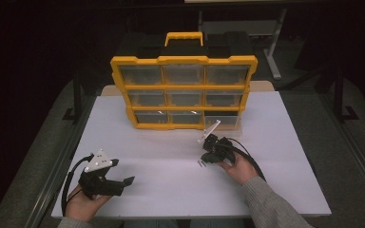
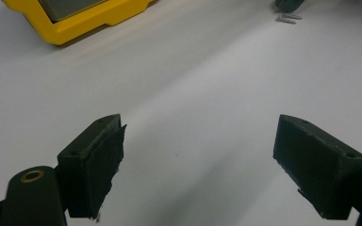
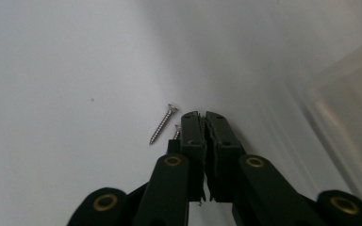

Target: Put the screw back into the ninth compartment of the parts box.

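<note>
From above, I'm resting my left gripper [image 1: 126, 182] at the table's [image 1: 290, 190] near edge. Its own view shows jaws gaping, idle. In the right gripper's [image 3: 201, 115] view, jaws are meeting beside two screws [image 3: 164, 124], nothing visibly pinched.

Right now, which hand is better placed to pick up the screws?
Right. The right gripper, jaws shut, has its tips beside the screws. The left gripper, jaws open, sits at the near left of the table, well away from them.
</note>
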`<action>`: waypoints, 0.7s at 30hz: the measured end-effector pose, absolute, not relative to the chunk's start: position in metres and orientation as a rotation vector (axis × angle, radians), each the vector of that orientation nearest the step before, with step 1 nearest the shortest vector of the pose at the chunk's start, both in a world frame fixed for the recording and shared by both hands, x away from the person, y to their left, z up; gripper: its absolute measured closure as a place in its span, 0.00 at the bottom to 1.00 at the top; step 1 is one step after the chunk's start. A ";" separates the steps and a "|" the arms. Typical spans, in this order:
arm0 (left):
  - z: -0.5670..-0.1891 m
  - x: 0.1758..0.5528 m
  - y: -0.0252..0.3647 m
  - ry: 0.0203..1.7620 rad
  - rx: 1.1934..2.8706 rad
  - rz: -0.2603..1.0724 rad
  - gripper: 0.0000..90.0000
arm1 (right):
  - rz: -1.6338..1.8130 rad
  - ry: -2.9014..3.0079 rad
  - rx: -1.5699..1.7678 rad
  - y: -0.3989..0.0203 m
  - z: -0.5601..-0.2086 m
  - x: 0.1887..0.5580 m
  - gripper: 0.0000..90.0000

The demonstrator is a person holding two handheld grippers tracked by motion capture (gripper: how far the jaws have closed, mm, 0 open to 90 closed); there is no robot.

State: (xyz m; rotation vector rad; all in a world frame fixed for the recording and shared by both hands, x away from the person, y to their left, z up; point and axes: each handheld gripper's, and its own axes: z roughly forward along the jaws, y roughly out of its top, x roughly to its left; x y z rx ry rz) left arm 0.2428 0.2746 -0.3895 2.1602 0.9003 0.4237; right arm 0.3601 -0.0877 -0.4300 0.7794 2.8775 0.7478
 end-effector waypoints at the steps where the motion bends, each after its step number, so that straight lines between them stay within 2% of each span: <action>1: -0.390 0.243 0.274 0.903 2.159 0.422 0.18 | 0.749 2.881 0.784 -0.088 -0.430 0.361 0.96; 10: -0.390 0.243 0.275 0.900 2.164 0.423 0.18 | 0.754 2.892 0.762 -0.089 -0.427 0.361 0.97; 21: -0.390 0.243 0.275 0.898 2.162 0.422 0.18 | 0.827 2.938 0.666 -0.093 -0.399 0.357 0.97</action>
